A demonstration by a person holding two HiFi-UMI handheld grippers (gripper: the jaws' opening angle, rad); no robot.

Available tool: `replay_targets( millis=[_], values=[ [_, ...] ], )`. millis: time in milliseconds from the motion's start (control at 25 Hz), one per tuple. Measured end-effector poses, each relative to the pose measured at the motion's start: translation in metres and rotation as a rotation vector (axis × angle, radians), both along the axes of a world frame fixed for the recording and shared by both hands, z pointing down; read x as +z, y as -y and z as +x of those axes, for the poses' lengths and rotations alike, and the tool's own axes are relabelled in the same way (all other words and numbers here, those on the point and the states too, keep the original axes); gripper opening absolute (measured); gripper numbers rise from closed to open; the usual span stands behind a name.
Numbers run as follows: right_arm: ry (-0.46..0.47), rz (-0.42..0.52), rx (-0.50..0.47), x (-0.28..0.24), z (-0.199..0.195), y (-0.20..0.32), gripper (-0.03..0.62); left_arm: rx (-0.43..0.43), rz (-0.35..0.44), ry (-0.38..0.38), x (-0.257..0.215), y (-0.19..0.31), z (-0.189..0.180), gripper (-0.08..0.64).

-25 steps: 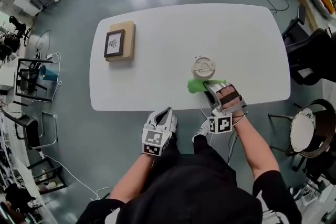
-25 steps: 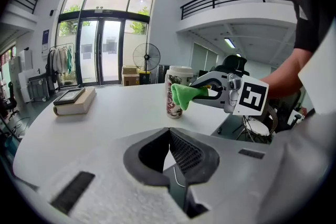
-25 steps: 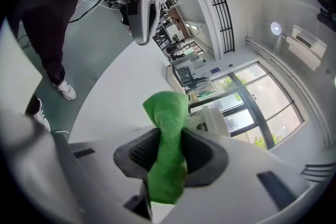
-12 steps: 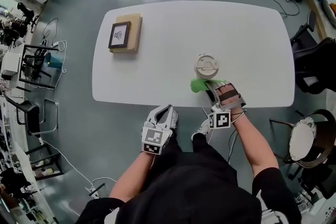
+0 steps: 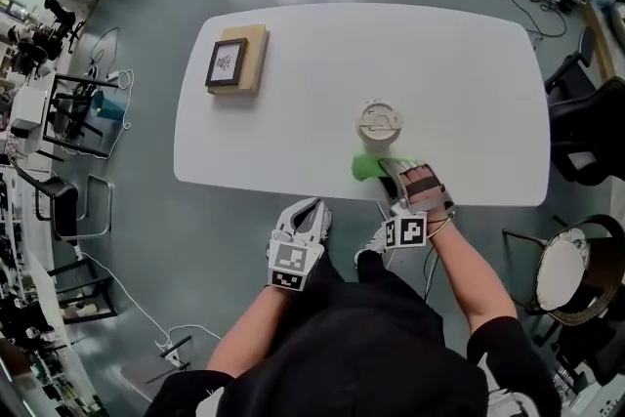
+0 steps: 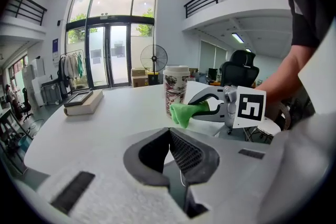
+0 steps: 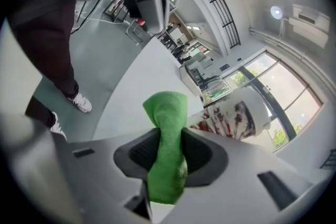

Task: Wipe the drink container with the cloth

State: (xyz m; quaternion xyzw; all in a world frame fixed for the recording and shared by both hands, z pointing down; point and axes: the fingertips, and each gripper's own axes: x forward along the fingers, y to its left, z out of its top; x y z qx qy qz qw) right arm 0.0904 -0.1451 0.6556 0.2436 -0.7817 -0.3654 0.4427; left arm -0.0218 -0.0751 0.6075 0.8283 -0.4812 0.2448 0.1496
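Head view first: the drink container [image 5: 379,125] stands upright with its lid on, right of the middle of the white tabletop [image 5: 459,63] and not far from the near edge. The right tongs [image 5: 384,165] reach in over that near edge, clamped on a green cloth [image 5: 365,166], and the bunched end sits just beside the cup's near side. From up here it's hard to say if it's actually touching. The left tongs [image 5: 310,207] hang off the tabletop on the near side, over the floor, not involved.

Left gripper view: these tongs are closed together with nothing in them. Past them you can see the cloth [image 6: 183,112] low against the cup [image 6: 176,83], overlapping its bottom part. It looks like contact, or a hair short of it.

Right gripper view: the cloth [image 7: 167,128] is pinched firmly between the jaws and sticks out ahead, with the printed side of the cup [image 7: 236,115] just beyond it to the right.

So the read is: cloth is picked up and brought to the cup, but the wiping itself is barely started, if at all. The sides and lid are all left to do.

Room-wise, there's loads of bare tabletop to the far side and left. The only other thing is a book with a framed picture [image 5: 234,62] at the far left, well apart. The tight spot is the near edge, and nothing is steadying the cup, so a hard shove could tip it.
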Motion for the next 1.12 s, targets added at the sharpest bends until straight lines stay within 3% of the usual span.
replay_targets(
  millis=[240, 560, 760, 880, 1000, 1120],
  values=[
    [0.422, -0.127, 0.106, -0.084, 0.005, -0.014, 0.123, 0.006, 0.011, -0.014, -0.003, 0.002, 0.018, 0.014],
    [1.034, -0.472, 0.244, -0.139, 0.042, -0.002, 0.123, 0.011, 0.055, -0.023, -0.023, 0.019, 0.039, 0.014],
    [1.422, -0.827, 0.443, -0.126, 0.069, 0.027, 0.123, 0.008, 0.047, -0.048, -0.022, 0.021, 0.047, 0.014],
    [1.619, -0.994, 0.532, -0.118, 0.076, 0.044, 0.121, 0.008, 0.041, -0.049, -0.025, 0.026, 0.048, 0.014],
    [1.747, -1.112, 0.603, -0.104, 0.08, 0.057, 0.109, 0.011, 0.056, -0.05, -0.028, 0.033, 0.047, 0.014],
    [1.766, -1.198, 0.638, -0.093, 0.077, 0.065, 0.109, 0.006, 0.062, -0.043, -0.029, 0.04, 0.044, 0.014]
  ],
)
